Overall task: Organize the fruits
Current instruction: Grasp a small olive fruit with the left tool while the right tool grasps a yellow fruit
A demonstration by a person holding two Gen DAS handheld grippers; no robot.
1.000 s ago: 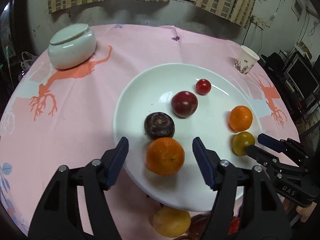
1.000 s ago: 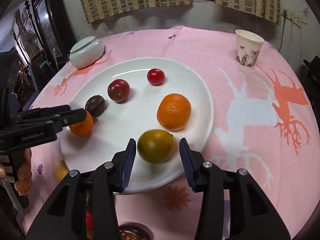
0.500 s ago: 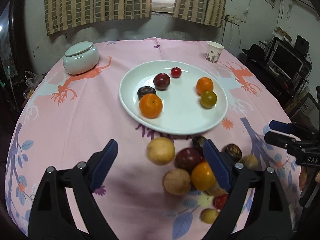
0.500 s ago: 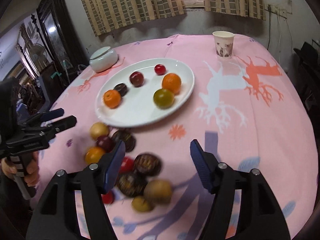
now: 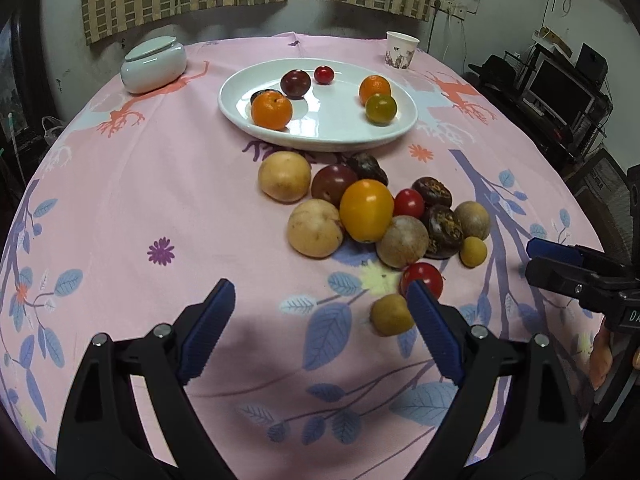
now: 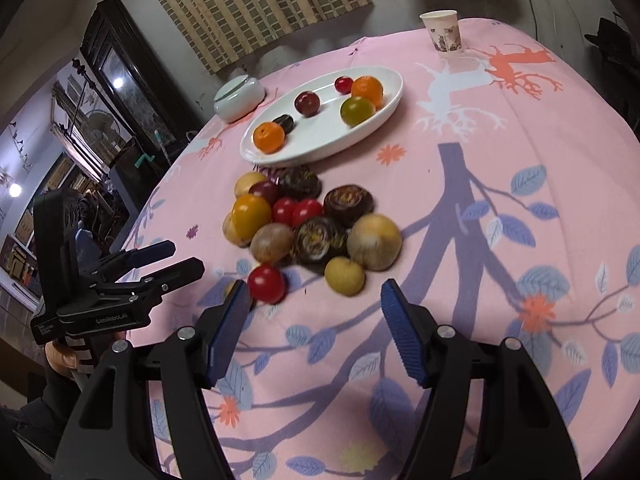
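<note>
1. Both the left hand-held gripper (image 5: 320, 336) and the right hand-held gripper (image 6: 316, 332) are released, holding nothing.
2. Loose fruit pile (image 5: 372, 212) lies on the desk at frame centre, below the plate (image 5: 320, 136).
3. Round, smooth fruit probably rolls; grasp across its widest middle, gently.

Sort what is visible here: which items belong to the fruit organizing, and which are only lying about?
Part of the job:
- white plate holding six fruits
- loose fruit pile on the cloth
- left tongs and right tongs, both open and empty

Just lying about:
- lidded white jar
- paper cup
- monitor
</note>
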